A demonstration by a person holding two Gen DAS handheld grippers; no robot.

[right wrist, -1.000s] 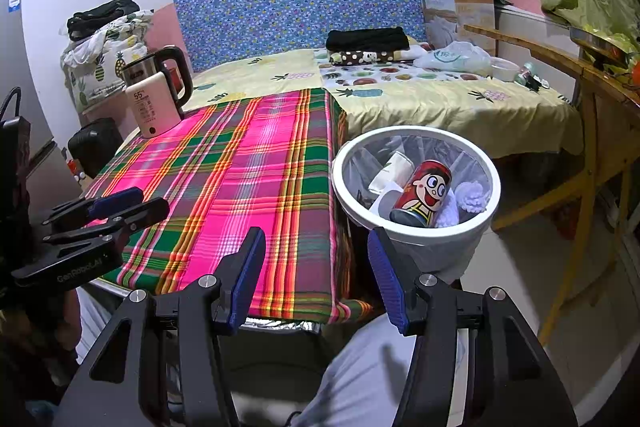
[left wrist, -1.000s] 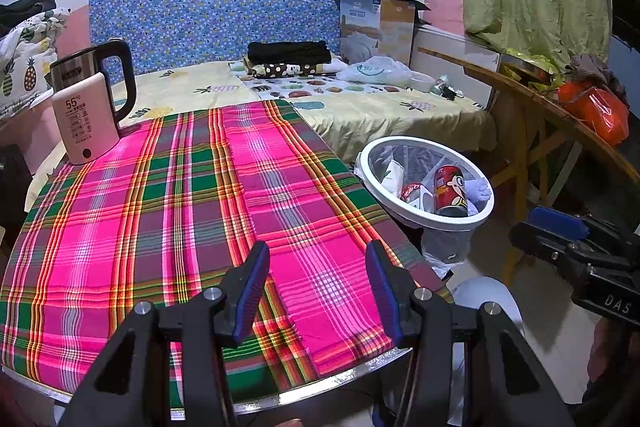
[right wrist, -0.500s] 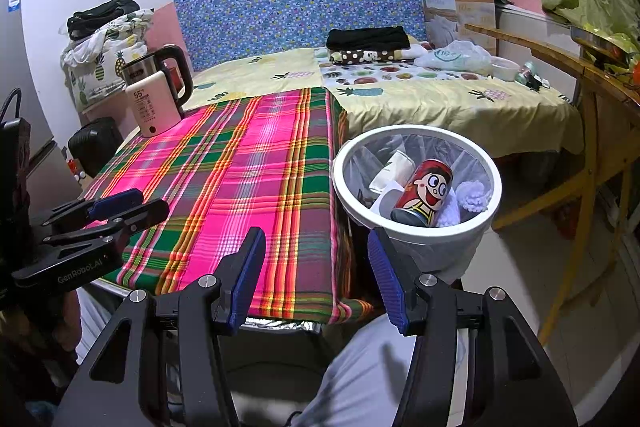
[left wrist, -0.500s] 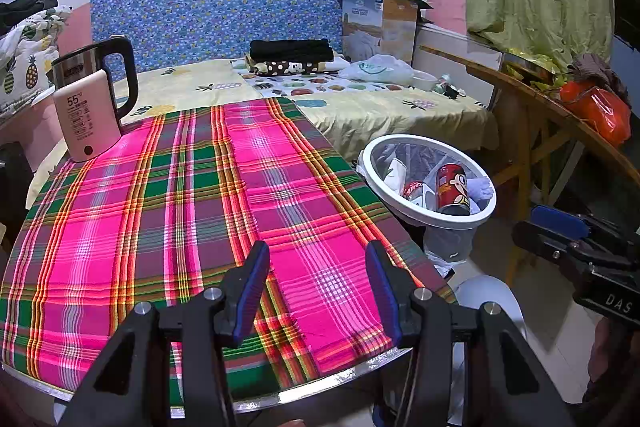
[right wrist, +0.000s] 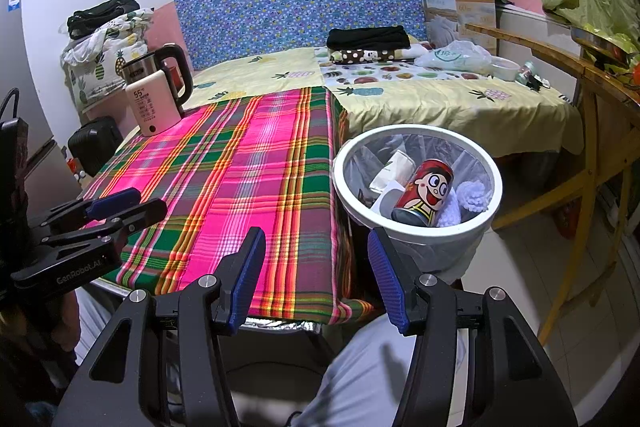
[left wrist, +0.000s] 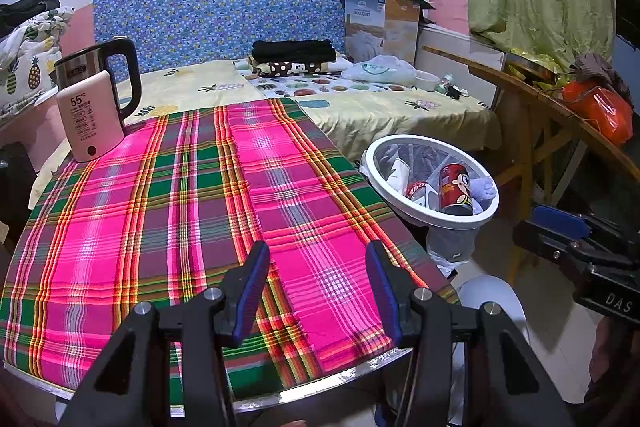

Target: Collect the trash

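A white bin with a clear liner stands by the right edge of the plaid-covered table. Inside it lie a red cartoon can, a crumpled white cup and a pale blue wad. My left gripper hovers open over the table's near edge, nothing between its blue pads. Just off the table's near right corner, my right gripper is open and empty, the bin just ahead of its right finger. Each gripper shows at the side of the other's view.
A white kettle stands at the table's far left corner. Behind the table is a bed with folded clothes, a box and a plastic bag. A wooden table stands to the right. A person's grey-clad leg is below.
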